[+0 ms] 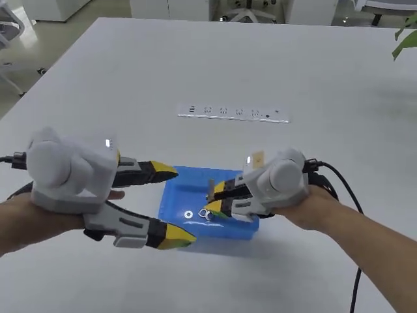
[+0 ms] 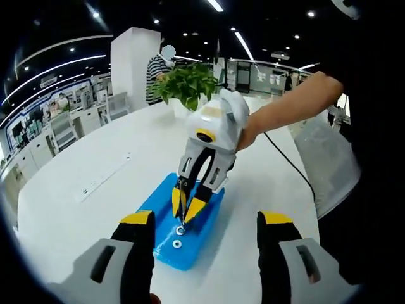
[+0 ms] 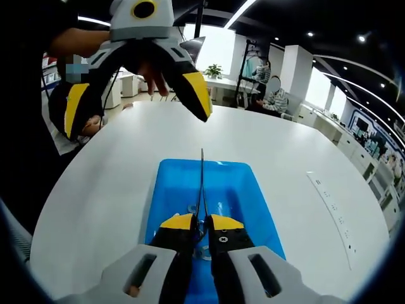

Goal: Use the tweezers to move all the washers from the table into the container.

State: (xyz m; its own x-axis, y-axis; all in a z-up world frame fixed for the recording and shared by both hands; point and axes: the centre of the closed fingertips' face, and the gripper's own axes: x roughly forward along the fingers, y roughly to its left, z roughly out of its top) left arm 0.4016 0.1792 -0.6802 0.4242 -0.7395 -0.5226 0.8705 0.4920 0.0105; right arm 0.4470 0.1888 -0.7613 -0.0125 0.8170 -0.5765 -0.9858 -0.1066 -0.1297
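The right gripper [image 3: 201,223], over the tray [image 1: 195,184], is clamped on the tweezers [image 3: 202,183], whose tips point down at the washers [image 1: 188,214] lying inside the tray. The left gripper [image 1: 180,206] hangs wide open beside the tray.

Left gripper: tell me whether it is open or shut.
Open. The left gripper has its jaws wide apart, with nothing held between them.

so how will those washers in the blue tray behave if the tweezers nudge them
The washers look small, thin and flat, so they are probably very light and would slide rather than roll on the smooth floor of the blue tray. Lying flat, they likely give the tweezers little edge to pinch and may slip from the fine tips.
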